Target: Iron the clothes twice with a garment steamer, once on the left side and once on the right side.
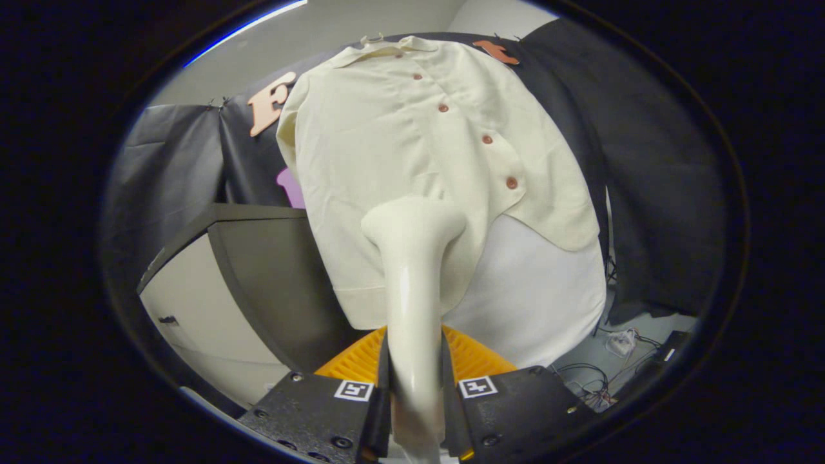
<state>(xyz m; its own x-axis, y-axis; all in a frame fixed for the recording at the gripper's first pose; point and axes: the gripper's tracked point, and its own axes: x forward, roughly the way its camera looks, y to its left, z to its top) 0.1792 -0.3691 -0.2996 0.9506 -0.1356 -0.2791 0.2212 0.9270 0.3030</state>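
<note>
Black cloth [644, 161] hangs all around the booth, and a dark cabinet [258, 270] stands off to one side of the shirt. On the floor beyond the fingers I see some cables [599, 380].

My hand-held gripper [416, 386] is squeezed tight on the garment steamer [416, 258]. Both fingers press on its smooth handle, one on each side. The steamer's wide head points up and forward, and it sits right on the cream shirt [399, 148], low down near the bottom hem, on the panel beside the row of buttons [486, 138].

The shirt hangs in front of the black cloth, and a white cloth [535, 290] shows under its open bottom corner.

I think I am in the middle of one pass. The head is low on one panel, so that stroke is either near its start or near its end. I cannot tell which. I also cannot tell if this is the first pass or the second one. The panel past the buttons may be left to steam.
</note>
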